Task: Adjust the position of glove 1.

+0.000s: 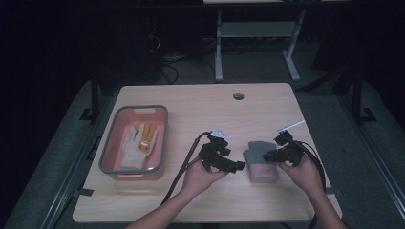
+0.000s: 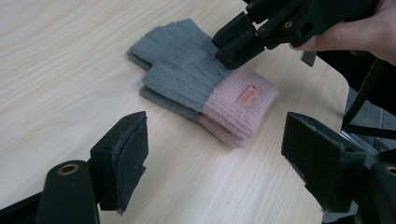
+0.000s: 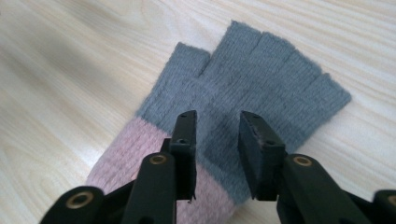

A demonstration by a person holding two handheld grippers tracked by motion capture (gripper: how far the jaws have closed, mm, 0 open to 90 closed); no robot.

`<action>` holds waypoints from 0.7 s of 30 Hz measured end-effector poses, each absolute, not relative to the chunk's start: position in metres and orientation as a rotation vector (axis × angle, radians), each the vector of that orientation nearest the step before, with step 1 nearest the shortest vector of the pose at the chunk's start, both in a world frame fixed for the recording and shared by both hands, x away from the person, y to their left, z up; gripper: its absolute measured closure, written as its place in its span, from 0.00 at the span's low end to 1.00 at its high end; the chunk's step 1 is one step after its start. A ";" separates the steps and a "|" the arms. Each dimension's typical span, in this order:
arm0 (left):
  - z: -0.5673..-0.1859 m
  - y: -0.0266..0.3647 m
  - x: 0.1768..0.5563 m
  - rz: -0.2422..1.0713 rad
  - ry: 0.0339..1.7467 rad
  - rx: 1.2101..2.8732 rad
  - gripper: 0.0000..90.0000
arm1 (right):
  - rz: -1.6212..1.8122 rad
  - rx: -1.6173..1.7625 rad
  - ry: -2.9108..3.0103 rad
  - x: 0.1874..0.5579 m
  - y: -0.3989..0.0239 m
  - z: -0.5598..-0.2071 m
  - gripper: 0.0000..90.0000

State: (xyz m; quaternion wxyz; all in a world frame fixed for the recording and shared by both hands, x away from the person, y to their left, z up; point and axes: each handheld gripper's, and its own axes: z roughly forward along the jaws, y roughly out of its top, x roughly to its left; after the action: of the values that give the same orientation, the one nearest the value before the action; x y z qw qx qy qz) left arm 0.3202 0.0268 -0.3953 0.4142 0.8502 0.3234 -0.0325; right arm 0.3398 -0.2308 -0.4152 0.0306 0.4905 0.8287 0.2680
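Glove pair: two grey knitted fingerless gloves with pink cuffs (image 2: 205, 84), one stacked on the other, lie flat on the wooden table (image 1: 191, 102), on its right part, between the two hands.
Right gripper (image 3: 217, 133): it hovers over the grey palm near the pink cuff; the jaws stand a little apart, nothing is between them. If the tips touch the wool, I cannot tell.
Left gripper (image 2: 212, 154): it is beside the cuff end, jaws wide apart, holding nothing.
Pink bin (image 1: 161, 136): it stands on the left part of the table, well apart from the gloves. Inside lies a white work glove with yellow fingers (image 1: 138, 143).
Risk, my judgement: with such a narrow opening, the right jaws could pinch only the top glove, so the stack would separate, the lower glove remaining on the table.
Second risk: the wool is soft and may slip or stretch from a shallow pinch.
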 end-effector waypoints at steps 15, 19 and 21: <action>-0.416 0.004 0.324 -0.188 0.865 2.120 0.30 | 0.897 1.562 2.514 0.328 -0.243 -0.424 0.71; -0.421 -0.004 0.326 -0.212 0.890 2.121 0.33 | 0.940 1.593 2.484 0.325 -0.253 -0.422 0.62; -0.424 -0.008 0.326 -0.217 0.909 2.119 0.33 | 0.950 1.615 2.486 0.324 -0.257 -0.423 0.58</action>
State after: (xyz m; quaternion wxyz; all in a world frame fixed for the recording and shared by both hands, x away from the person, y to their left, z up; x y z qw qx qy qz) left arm 0.3263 -0.0079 -0.4243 0.4009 0.8382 0.3596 -0.0859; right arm 0.3240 -0.2566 -0.4225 0.0142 0.5186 0.7985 0.3053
